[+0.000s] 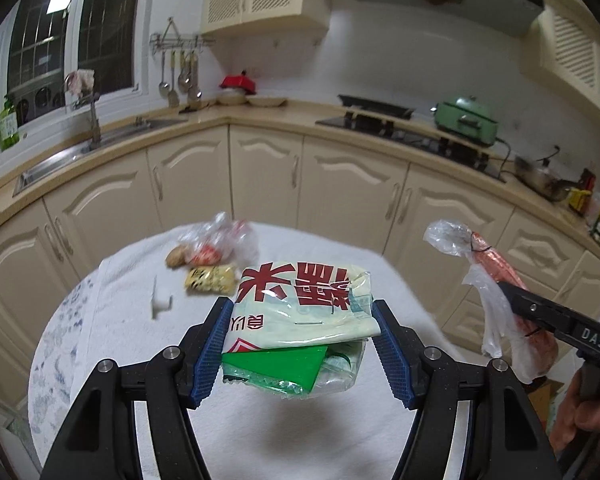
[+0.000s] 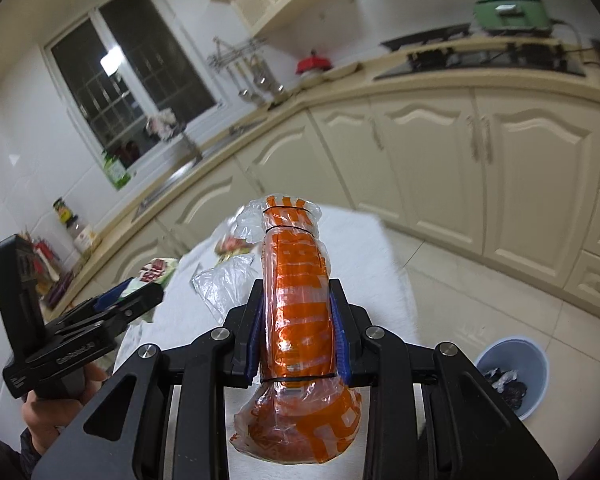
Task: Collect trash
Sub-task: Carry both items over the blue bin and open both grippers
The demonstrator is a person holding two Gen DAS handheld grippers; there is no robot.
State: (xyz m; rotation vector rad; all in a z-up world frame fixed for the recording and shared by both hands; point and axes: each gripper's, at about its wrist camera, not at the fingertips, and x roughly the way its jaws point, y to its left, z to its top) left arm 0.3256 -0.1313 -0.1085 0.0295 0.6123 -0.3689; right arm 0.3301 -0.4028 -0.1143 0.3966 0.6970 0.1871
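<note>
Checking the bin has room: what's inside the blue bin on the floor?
The blue bin holds dark crumpled trash with some white bits at the bottom. Its near wall hides part of the inside, so how full it is cannot be judged exactly.

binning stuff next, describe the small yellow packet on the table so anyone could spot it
On the white-clothed round table, look at the far edge, just beyond the left gripper. The yellow snack packet lies flat beside a clear knotted bag; it alone is opaque yellow with dark print.

Rice bag [image 1: 300, 304]: glossy plastic film, creased. Orange pack [image 2: 298, 308]: shiny, under clear crinkled plastic. Pads [image 1: 214, 344]: blue, ribbed. Tablecloth [image 1: 116, 300]: white cloth, matt, nappy. Bin [image 2: 538, 364]: smooth blue plastic.
</note>
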